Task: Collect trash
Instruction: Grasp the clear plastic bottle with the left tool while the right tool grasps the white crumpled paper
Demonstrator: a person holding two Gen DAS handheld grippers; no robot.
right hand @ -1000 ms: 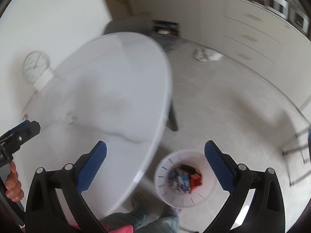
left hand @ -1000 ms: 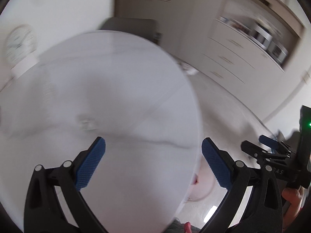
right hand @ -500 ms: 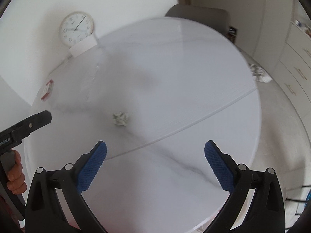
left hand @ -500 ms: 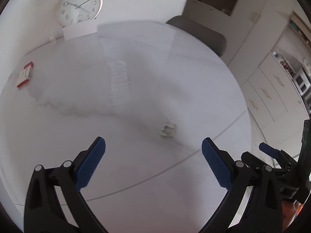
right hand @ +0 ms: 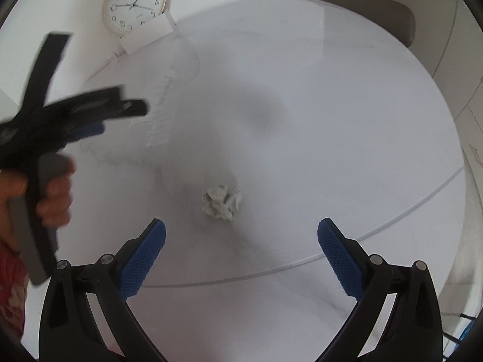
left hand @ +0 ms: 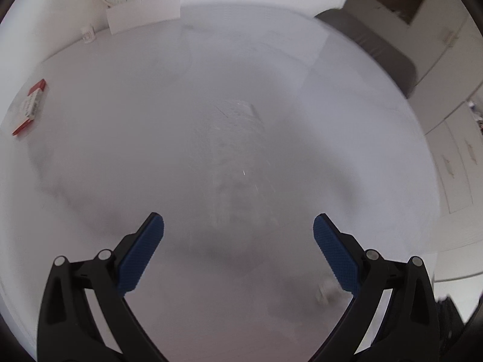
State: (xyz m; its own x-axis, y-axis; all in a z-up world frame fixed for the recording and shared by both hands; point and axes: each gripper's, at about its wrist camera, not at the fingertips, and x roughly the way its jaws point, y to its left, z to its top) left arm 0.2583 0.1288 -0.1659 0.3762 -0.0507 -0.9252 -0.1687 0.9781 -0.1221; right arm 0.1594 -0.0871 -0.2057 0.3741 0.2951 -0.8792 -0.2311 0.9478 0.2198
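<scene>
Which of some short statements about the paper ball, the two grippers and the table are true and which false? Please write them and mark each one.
1. The right gripper is shut on the crumpled paper ball. False: its jaws stand wide open and the ball lies on the table, just ahead of the fingertips.
2. The left gripper is open and holds nothing. True.
3. A clock stands at the far side of the table. True.
4. The small red and white box lies between the right gripper's fingers. False: it lies near the table's left edge in the left wrist view.
5. A grey chair stands behind the table. True.
</scene>
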